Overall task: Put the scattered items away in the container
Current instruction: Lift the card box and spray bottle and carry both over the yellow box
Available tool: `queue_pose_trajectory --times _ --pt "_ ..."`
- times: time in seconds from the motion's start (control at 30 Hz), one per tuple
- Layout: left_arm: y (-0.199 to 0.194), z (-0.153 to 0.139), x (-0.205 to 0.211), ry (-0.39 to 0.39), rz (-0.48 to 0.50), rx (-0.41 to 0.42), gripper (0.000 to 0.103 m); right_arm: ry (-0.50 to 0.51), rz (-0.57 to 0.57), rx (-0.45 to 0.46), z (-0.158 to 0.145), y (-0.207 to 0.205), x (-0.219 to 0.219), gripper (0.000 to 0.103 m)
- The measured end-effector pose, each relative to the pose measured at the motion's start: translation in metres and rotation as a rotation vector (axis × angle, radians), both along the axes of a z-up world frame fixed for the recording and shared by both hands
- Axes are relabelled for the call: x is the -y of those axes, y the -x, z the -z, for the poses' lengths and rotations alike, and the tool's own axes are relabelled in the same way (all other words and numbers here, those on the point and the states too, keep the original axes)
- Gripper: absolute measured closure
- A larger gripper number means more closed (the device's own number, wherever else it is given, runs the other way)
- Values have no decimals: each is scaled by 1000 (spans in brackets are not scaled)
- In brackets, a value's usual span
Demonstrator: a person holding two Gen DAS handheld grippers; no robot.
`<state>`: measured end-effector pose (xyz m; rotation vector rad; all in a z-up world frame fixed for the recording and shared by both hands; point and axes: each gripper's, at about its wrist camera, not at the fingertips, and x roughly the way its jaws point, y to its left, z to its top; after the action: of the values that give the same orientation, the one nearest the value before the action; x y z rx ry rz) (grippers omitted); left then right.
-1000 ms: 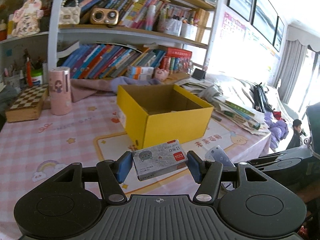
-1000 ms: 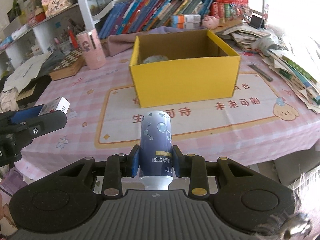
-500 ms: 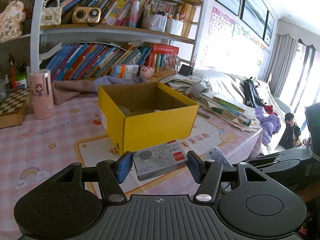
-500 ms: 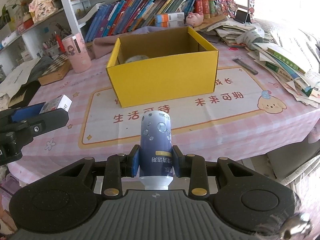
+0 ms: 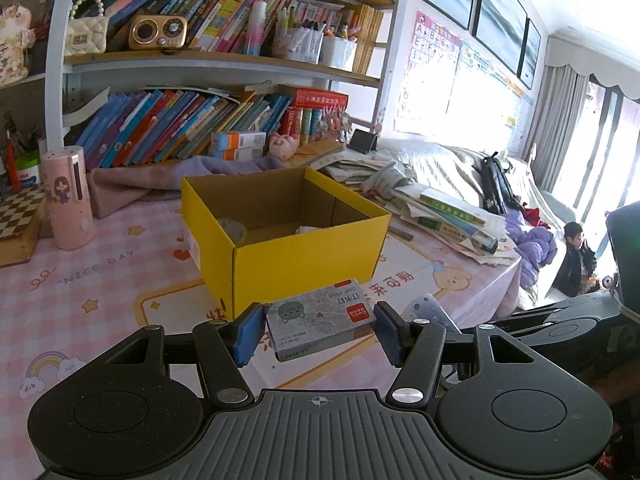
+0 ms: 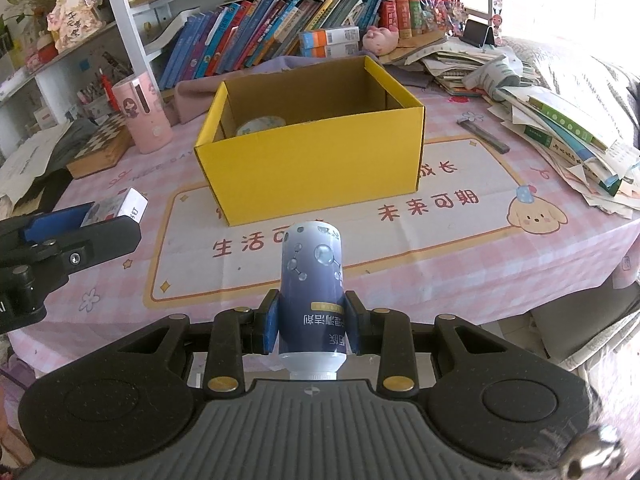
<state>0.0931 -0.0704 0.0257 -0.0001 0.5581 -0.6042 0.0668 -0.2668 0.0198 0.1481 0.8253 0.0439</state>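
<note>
I see a big table (image 6: 500, 248) with a pink cloth and a mat with a puppy on it. Behind it stands a shelf (image 5: 224, 60) full of books. A messy pile of papers (image 6: 560, 132) sits at the right side of the table.

In the middle of the mat is the yellow box (image 6: 316, 160), open on top. Inside it, at the left, lies a roll of tape (image 6: 260, 125) (I can only see its top edge). Something small and white (image 5: 310, 229) also peeks out in the box, but I cannot tell what it is.

A pink cup (image 6: 144, 118) stands left of the box, next to a chess board (image 6: 102, 146).

My right gripper (image 6: 311, 330) is over the near edge of the table, in front of the box. Its fingers are squeezed on a blue bottle (image 6: 311, 280), which points at the box with its white cap toward me.

My left gripper (image 5: 318, 328) is up in the air, near the front left corner of the box. Its blue pads (image 5: 249, 332) press on both ends of a small grey carton (image 5: 318, 322) with a cat face and a red patch, held a bit tilted
</note>
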Motion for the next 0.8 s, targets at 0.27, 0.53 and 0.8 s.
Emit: queue_pose_trajectory --times 0.27,0.53,0.8 --pt "-12 -4 6 -1 -5 21 44 -3 -9 15 -2 -18 5 72" --pt "-23 -5 8 9 -19 39 44 -1 -30 26 -3 -34 6 72" --pt "-44 -8 21 -4 -14 54 44 -7 -44 38 -5 -60 17 72"
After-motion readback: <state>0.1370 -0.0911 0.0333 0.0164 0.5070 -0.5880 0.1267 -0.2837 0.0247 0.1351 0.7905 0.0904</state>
